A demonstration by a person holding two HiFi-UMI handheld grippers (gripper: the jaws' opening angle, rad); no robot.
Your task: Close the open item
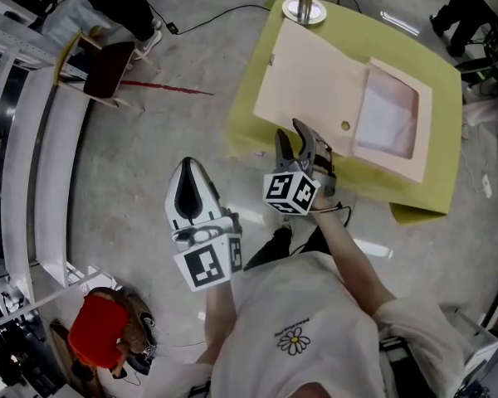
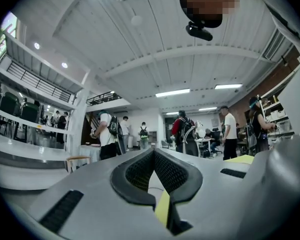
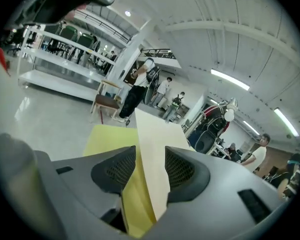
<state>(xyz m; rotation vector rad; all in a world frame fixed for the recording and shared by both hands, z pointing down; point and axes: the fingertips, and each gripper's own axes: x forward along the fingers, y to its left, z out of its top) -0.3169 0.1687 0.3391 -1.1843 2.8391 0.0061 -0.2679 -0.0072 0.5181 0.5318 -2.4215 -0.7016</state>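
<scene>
A beige box-like folder [image 1: 315,81] lies open on the yellow-green table [image 1: 253,106], its flat lid [image 3: 152,134] spread to the left of a shallow tray half [image 1: 390,114]. My right gripper [image 1: 293,135] is at the lid's near edge. Its jaws stand open around that edge [image 3: 150,156], with the lid close to the right pad and a gap on the left. My left gripper [image 1: 191,168] hangs over the floor left of the table, apart from the folder. Its tips meet [image 2: 153,151] and nothing is between them.
A round metal stand base [image 1: 305,8] sits on the table's far edge. A wooden chair [image 1: 108,69] and white shelving [image 1: 33,156] are to the left, and a red object [image 1: 95,330] lies on the floor near my feet. Several people stand in the room.
</scene>
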